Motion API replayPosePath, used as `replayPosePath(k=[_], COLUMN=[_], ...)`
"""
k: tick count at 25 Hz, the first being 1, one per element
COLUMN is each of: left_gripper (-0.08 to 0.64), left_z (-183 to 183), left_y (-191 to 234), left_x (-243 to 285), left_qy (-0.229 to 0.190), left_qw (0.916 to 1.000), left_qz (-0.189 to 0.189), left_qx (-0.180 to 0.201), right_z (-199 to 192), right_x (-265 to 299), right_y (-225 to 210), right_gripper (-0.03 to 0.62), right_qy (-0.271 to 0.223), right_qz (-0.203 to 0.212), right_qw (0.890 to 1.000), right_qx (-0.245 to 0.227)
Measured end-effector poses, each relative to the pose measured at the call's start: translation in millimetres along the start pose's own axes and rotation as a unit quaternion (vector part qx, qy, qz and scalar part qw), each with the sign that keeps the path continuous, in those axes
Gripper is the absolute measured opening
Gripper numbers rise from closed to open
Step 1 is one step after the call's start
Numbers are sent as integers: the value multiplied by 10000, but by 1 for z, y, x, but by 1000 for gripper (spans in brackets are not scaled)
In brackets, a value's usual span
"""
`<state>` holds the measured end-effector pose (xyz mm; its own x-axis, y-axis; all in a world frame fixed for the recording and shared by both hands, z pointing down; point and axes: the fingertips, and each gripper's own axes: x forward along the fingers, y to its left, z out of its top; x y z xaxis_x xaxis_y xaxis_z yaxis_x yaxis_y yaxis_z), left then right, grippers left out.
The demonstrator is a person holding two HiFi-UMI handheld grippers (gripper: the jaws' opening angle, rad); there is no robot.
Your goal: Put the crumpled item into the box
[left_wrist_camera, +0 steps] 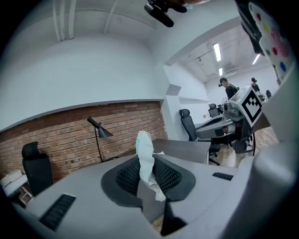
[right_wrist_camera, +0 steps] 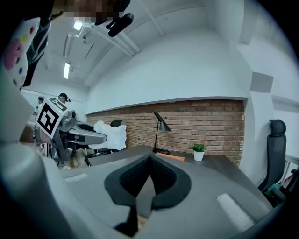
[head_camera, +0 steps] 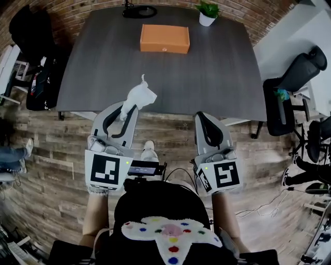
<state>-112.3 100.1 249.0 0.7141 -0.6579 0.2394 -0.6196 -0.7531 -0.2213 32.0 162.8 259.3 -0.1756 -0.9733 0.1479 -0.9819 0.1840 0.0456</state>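
Left gripper (head_camera: 125, 109): jaws clamped on the crumpled item (head_camera: 140, 96), which is white, pinched between the pads and sticking out past the tips, over the table's (head_camera: 217, 77) near edge. Right gripper (head_camera: 202, 118): jaws closed together, nothing between them. Orange box (head_camera: 164, 39) sits well apart at the far side, with only bare tabletop between. Potted plant (head_camera: 208, 13) and lamp base (head_camera: 139, 11) stand behind it.

The head camera looks steeply down over the table (head_camera: 103, 67); both gripper cameras sit low off its near edge facing the far brick wall (right_wrist_camera: 210, 123), the right one sharing the box (head_camera: 164, 39).
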Motion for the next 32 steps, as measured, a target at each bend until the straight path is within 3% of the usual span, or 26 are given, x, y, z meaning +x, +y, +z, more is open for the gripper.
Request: replayPosePath(k=[14, 23, 32], left_gripper=[66, 66, 66], left_z=[-7, -15, -20], left_y=[89, 106, 109], left_x=[76, 100, 116], left_qy=[-31, 71, 123], left_qw=[9997, 9994, 9997], left_qz=[-253, -169, -9], left_qx=[-71, -283, -188], right_z=[16, 8, -6], right_x=[120, 147, 165], right_y=[-18, -25, -38], right_gripper=[9, 9, 9], right_qy=[62, 277, 365], right_qz=[-188, -67, 102], right_qw=[9998, 9995, 9991], right_qx=[76, 143, 212])
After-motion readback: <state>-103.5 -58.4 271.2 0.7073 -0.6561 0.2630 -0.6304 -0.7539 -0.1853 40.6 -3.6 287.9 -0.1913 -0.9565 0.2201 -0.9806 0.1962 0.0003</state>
